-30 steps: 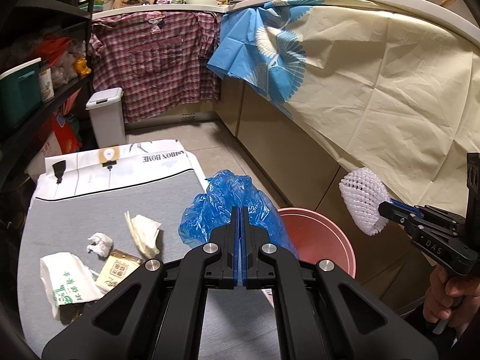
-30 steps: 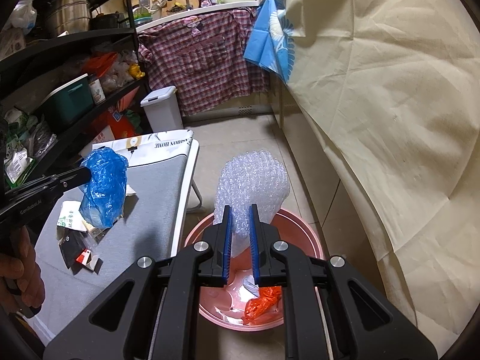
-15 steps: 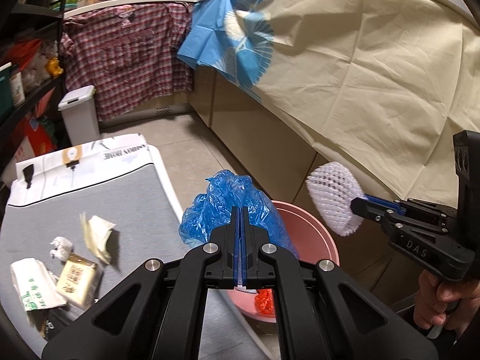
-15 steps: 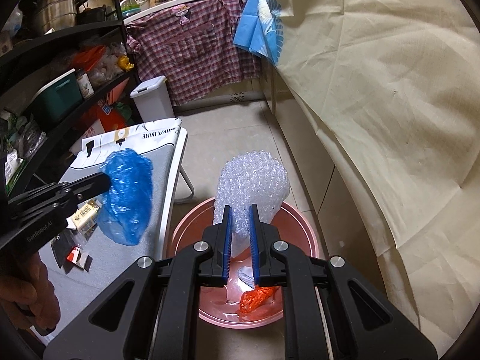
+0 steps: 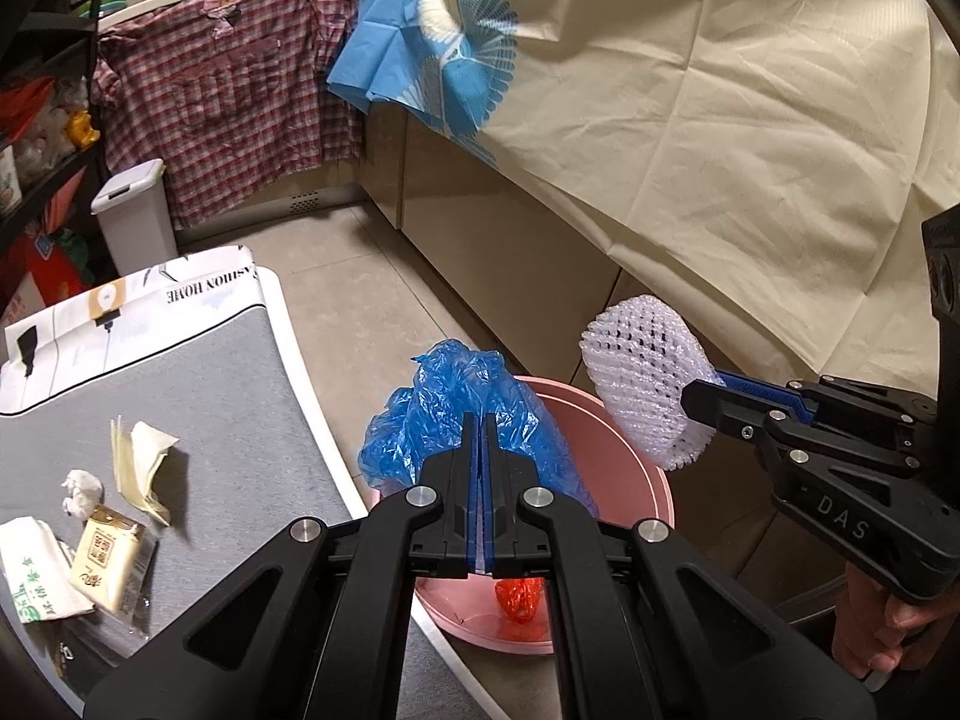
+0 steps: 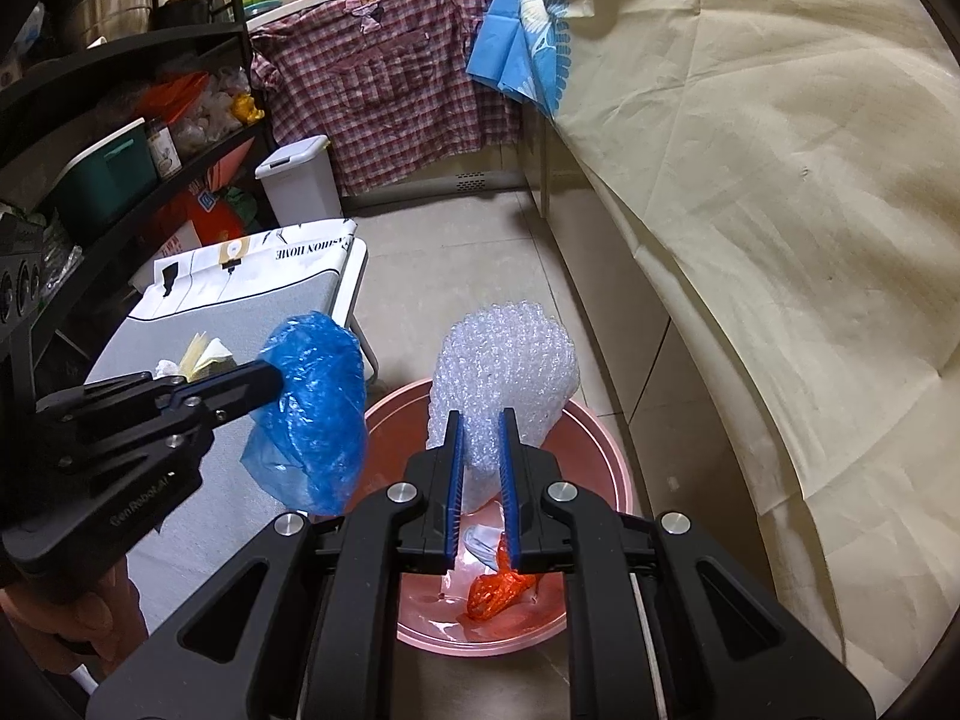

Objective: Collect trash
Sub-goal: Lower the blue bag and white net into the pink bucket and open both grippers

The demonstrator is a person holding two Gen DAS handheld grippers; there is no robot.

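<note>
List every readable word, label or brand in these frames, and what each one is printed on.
"DAS": on the right gripper body.
"GenRobot.AI": on the left gripper body.
"ASHION HOME", upside down, first letter cut off: on the table cover.
Small carton and white packet: print too small to read.

Black hand-held gripper, blue pads, silver screws

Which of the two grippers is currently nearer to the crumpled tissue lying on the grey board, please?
Left. The left gripper, shut on the blue plastic bag, hangs by the board's edge near the crumpled tissue; the right gripper, holding the bubble wrap, is over the pink basin.
</note>
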